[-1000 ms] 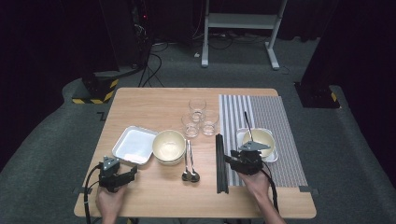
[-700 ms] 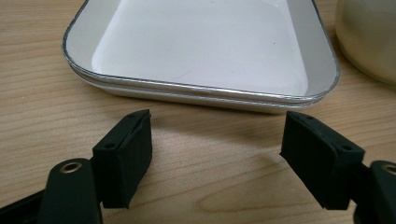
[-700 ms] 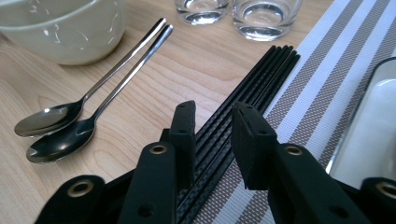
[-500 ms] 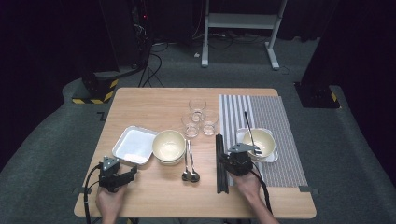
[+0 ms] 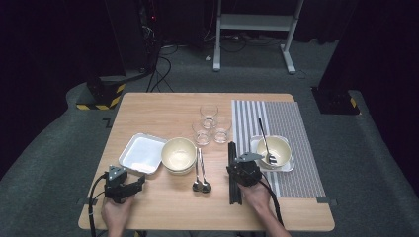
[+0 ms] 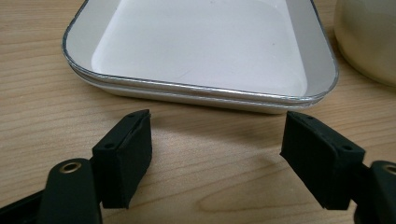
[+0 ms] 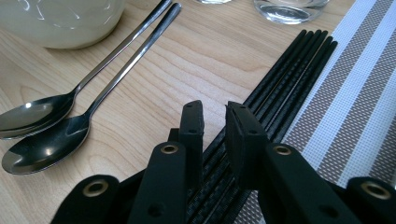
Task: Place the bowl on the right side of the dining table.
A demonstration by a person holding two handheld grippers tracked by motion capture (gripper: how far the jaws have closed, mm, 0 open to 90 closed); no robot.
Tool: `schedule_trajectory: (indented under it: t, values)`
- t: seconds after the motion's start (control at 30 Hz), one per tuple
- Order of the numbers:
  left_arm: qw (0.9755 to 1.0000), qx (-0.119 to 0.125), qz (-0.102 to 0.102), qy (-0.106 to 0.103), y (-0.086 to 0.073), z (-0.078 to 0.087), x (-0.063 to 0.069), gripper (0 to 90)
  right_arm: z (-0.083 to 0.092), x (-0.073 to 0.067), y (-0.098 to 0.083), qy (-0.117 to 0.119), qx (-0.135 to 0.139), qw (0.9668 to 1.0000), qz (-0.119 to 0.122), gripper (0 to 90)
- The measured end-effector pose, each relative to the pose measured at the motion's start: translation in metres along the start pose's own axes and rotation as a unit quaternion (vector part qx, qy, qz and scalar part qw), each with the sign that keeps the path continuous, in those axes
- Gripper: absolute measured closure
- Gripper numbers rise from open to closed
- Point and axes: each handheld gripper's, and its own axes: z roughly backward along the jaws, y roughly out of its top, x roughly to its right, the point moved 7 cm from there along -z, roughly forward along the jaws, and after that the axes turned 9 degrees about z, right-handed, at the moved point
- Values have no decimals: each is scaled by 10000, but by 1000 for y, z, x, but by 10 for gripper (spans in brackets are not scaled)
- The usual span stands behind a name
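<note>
Right gripper view, ribbed black chopsticks [image 7: 285, 79], glossy spoons [image 7: 70, 112]

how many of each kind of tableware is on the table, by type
glasses: 3
bowls: 2
white trays: 2
spoons: 3
black chopsticks: 1 bundle
placemat: 1
total: 12

High view: up above the near side of the bench [image 5: 163, 106], looking forward and down, far off. Left claw [image 6: 217, 154] view: low on the bench, very close, facing the tray [image 6: 205, 51]. Right claw [image 7: 215, 126] view: low and close too, facing along the chopsticks [image 7: 285, 79] and spoons [image 7: 70, 116]. Shared with the high view: tray [image 5: 142, 153], chopsticks [image 5: 232, 170], spoons [image 5: 200, 170].
</note>
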Motion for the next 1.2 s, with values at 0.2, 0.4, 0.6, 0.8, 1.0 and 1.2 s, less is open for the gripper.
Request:
schedule_trajectory:
  t: [0.2, 0.4, 0.6, 0.8, 1.0, 1.2]
  values:
    - [10000, -2, 8, -4, 0, 0, 0, 248, -4, -1, 0, -8, -43, 10000, -5, 761]
    - [10000, 0, 15, -8, 0, 0, 0, 247, -7, -2, 0, -10, -85, 10000, 5, 753]
    - [10000, 2, 15, -12, 0, 0, 0, 247, -9, -3, 0, -49, -144, 9999, 13, 752]
    - [10000, 0, 14, -9, 0, 0, 0, 247, -11, -3, -1, -67, -195, 9998, -5, 750]
    - [10000, 2, 15, -11, 0, 0, 0, 247, -13, -3, -1, -65, -222, 9997, -20, 749]
    - [10000, 2, 13, -10, 0, 0, 0, 247, -12, -3, -1, -96, -218, 9997, 1, 748]
